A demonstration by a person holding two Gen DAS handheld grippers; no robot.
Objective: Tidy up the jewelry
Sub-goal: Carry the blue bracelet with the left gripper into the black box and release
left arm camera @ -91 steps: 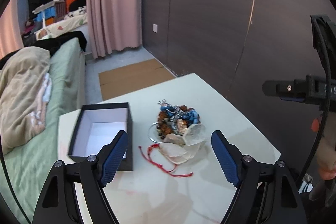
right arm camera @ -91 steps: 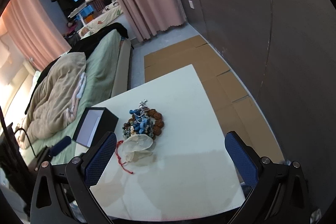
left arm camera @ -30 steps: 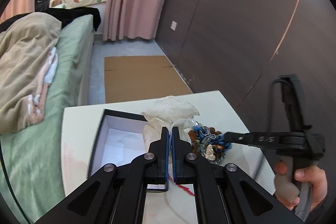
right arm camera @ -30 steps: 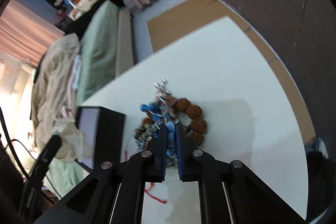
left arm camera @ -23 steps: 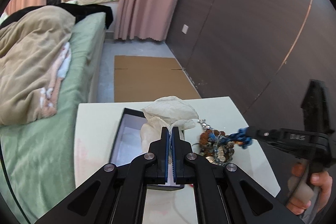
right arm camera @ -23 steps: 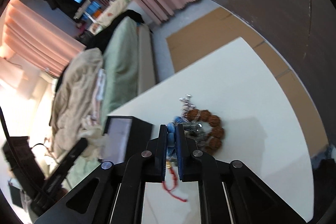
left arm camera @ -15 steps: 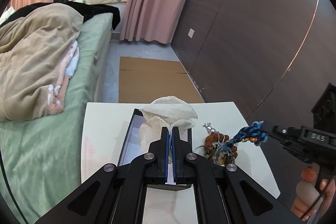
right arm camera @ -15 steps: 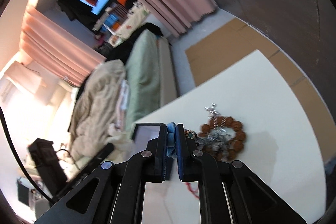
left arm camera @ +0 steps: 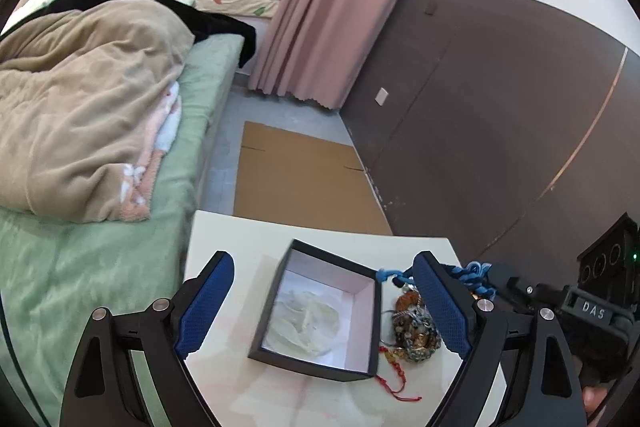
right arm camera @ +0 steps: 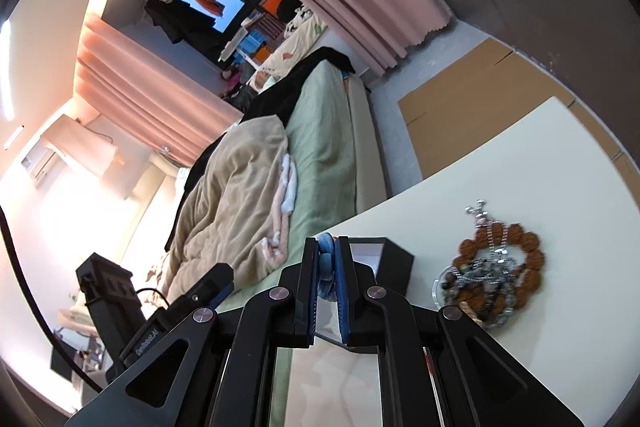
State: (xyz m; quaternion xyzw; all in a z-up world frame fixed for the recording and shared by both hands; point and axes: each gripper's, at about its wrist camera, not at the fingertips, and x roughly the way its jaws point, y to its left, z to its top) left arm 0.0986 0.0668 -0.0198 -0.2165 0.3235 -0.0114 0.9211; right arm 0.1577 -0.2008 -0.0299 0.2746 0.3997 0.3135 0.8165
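A black box with a white inside stands on the white table. A translucent pouch lies in the box. My left gripper hovers over the box, its jaws opening, with nothing between them. To the right of the box lies a heap of bead jewelry with a red cord trailing from it. My right gripper is shut on a blue bead strand, held up by the box. In the left wrist view the strand hangs at the box's right corner.
A bed with a green sheet and a beige blanket runs along the table's left edge. Flat cardboard lies on the floor beyond the table. A dark panelled wall stands to the right. A person's hand holds the right gripper.
The left jaws, shut on the pouch a moment ago, have opened and the pouch now lies in the box. The right gripper has lifted the blue strand off the heap toward the box.
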